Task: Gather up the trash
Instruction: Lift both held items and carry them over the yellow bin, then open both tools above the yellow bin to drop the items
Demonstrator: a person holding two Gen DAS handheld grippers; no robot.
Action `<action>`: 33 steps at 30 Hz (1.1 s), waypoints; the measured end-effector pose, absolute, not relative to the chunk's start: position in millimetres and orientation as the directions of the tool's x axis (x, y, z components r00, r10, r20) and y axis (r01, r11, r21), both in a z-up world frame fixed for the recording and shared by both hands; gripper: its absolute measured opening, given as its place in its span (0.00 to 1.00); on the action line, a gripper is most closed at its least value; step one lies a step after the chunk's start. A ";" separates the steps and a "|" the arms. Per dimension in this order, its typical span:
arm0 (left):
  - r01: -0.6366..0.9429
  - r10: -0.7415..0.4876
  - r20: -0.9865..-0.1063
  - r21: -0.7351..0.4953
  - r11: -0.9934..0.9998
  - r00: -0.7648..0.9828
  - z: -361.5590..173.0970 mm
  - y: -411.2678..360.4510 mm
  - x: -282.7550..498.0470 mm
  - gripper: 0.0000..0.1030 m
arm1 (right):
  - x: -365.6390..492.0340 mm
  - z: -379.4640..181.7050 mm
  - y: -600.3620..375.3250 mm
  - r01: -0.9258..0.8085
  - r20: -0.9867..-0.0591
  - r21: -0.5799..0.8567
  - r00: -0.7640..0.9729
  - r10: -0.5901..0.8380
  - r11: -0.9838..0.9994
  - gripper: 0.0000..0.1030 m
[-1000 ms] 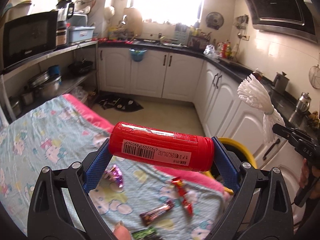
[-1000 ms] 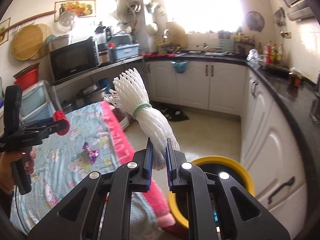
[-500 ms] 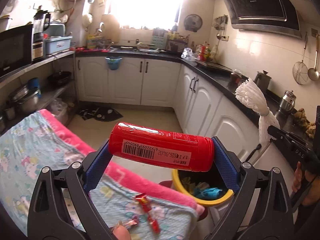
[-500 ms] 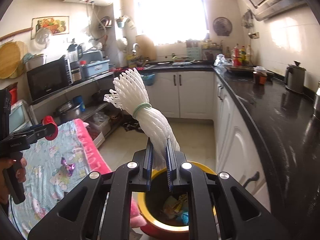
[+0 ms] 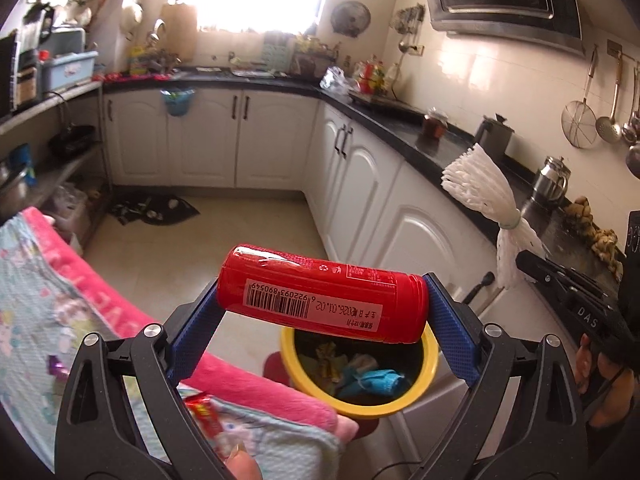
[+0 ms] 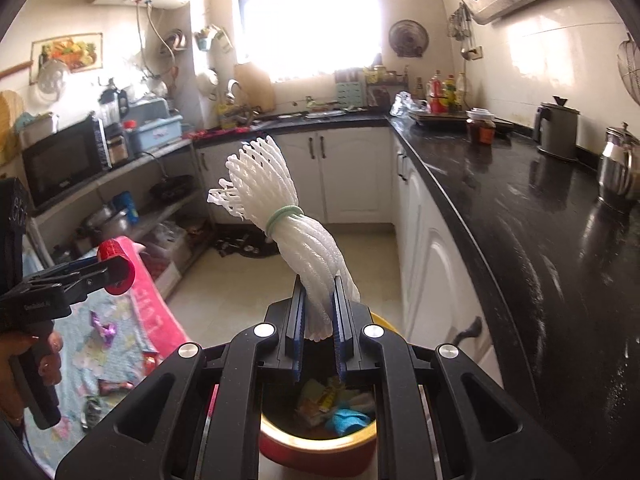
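- Left gripper [image 5: 323, 312] has one red can [image 5: 322, 295] lying sideways across it, jaws spread wide and pressed on the two ends, barcode label facing the camera.
- The can hangs in the air above the near rim of the bin [image 5: 428, 364], slightly tilted, right end lower.
- Right gripper [image 6: 319, 322] pinches one bundle of white foam netting [image 6: 280, 216], jaws nearly closed on its lower end.
- The netting stands up and leans left, fanned out at the top, cinched at the waist by one pale green band [image 6: 285, 218].
- It sits right above the bin, which the right wrist view shows just below the jaws.
- One bin, yellow rim over a red base, already holding a few scraps: a blue crumpled piece [image 5: 372, 383] and yellowish wrappers.
- Beside the bin, the bed's patterned cloth [image 6: 80, 344] with its pink edge carries several loose wrappers: one purple [image 6: 105, 329], at least two red, one more dark one.
- Black counter [image 6: 520, 216] runs along the right wall with two metal kettles and one jar on it.
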State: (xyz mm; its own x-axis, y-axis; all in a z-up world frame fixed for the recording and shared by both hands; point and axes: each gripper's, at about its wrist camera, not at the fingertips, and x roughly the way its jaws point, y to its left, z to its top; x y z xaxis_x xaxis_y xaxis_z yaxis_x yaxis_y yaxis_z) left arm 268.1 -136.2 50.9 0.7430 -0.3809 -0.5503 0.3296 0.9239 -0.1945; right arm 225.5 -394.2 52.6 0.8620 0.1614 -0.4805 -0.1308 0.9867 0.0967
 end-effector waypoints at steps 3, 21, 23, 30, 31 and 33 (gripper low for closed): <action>0.347 -0.403 -0.570 -0.211 0.914 0.716 40.3 -148.6 276.8 0.85 | 229.8 42.4 -394.2 -0.109 -0.503 0.073 0.854 0.131 0.991 0.12; 0.380 -0.479 -0.667 -0.303 0.874 0.570 -22.8 -188.4 329.0 0.85 | 275.7 -32.5 -401.9 -0.052 -0.664 0.084 0.742 0.095 0.995 0.15; 0.381 -0.492 -0.672 -0.320 0.867 0.554 -27.2 -190.5 334.5 0.85 | 284.3 -43.1 -402.8 -0.054 -0.681 0.100 0.724 0.109 0.993 0.18; 0.355 -0.502 -0.674 -0.358 0.864 0.542 -40.1 -187.5 345.8 0.89 | 292.5 -62.9 -405.0 -0.028 -0.719 0.099 0.689 0.091 0.995 0.39; 0.354 -0.501 -0.673 -0.358 0.864 0.545 -40.4 -186.0 345.1 0.89 | 292.5 -63.1 -406.1 -0.027 -0.719 0.103 0.689 0.093 0.994 0.40; 0.350 -0.495 -0.673 -0.353 0.868 0.549 -40.0 -182.6 344.2 0.89 | 291.5 -61.9 -408.0 -0.021 -0.716 0.117 0.692 0.099 0.993 0.47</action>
